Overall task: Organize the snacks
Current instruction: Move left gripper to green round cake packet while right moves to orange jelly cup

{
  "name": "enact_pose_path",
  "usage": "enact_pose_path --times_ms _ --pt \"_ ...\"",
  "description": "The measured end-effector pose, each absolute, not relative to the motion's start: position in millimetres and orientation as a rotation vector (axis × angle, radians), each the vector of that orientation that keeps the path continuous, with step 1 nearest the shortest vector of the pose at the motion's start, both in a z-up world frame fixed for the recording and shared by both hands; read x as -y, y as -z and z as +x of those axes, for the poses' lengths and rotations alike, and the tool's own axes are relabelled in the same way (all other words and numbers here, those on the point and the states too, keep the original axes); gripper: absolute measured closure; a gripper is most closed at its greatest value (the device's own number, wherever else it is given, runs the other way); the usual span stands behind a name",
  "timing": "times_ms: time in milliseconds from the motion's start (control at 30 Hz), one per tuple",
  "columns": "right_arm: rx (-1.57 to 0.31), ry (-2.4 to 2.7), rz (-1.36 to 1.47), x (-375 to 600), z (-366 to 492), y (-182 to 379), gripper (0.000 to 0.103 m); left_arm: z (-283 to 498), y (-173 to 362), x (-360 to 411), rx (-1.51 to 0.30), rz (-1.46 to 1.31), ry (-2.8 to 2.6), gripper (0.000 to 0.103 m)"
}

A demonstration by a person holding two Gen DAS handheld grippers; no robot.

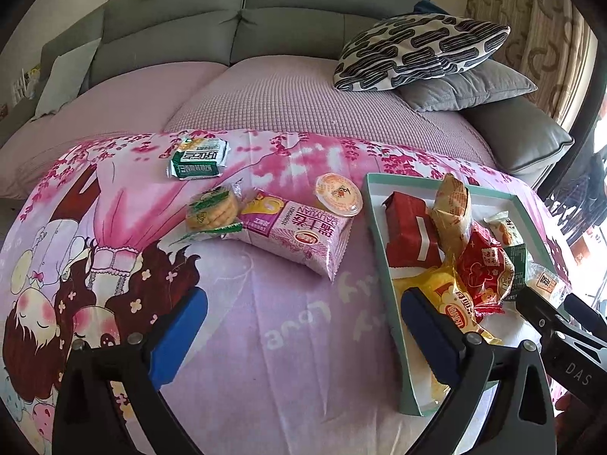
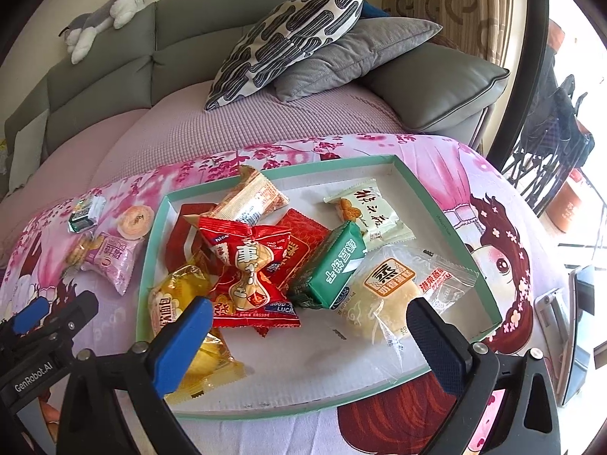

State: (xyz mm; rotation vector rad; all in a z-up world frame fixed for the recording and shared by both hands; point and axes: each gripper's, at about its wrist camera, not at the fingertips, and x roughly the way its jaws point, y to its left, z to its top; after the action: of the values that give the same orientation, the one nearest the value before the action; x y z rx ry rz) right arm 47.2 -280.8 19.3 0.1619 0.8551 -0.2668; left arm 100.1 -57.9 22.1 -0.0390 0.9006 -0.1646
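Observation:
In the left wrist view my left gripper (image 1: 303, 335) is open over bare cloth, with nothing between its blue pads. Ahead of it lie a pink packet (image 1: 299, 235), a cookie pack (image 1: 214, 214), a round jelly cup (image 1: 338, 194) and a green packet (image 1: 199, 159). My right gripper (image 2: 311, 337) stands open over the near part of the teal-rimmed tray (image 2: 447, 223) and holds nothing. In the tray are several snacks, among them a red bag (image 2: 250, 265), a green bar (image 2: 332, 269), a clear-wrapped pastry (image 2: 383, 295) and a yellow packet (image 2: 178, 303).
The snacks lie on a pink cartoon-print cloth (image 1: 265, 322) spread before a grey sofa (image 1: 170, 26). A patterned cushion (image 2: 288, 30) lies on a grey cushion at the back right. The left gripper (image 2: 57, 309) shows beside the tray's left rim.

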Motion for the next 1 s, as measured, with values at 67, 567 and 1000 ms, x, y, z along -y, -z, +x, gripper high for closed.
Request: enact_pose_path --times_ms 67,567,1000 --pt "-0.858 0.247 0.165 274 49 -18 0.0 100 -25 48 -0.895 -0.038 0.14 0.001" --pt "-0.855 0.078 0.094 202 61 -20 0.0 109 -17 -43 -0.946 -0.1 -0.115 0.001" --pt "-0.859 0.019 0.123 182 85 -27 0.0 136 -16 -59 -0.974 -0.248 -0.067 0.001"
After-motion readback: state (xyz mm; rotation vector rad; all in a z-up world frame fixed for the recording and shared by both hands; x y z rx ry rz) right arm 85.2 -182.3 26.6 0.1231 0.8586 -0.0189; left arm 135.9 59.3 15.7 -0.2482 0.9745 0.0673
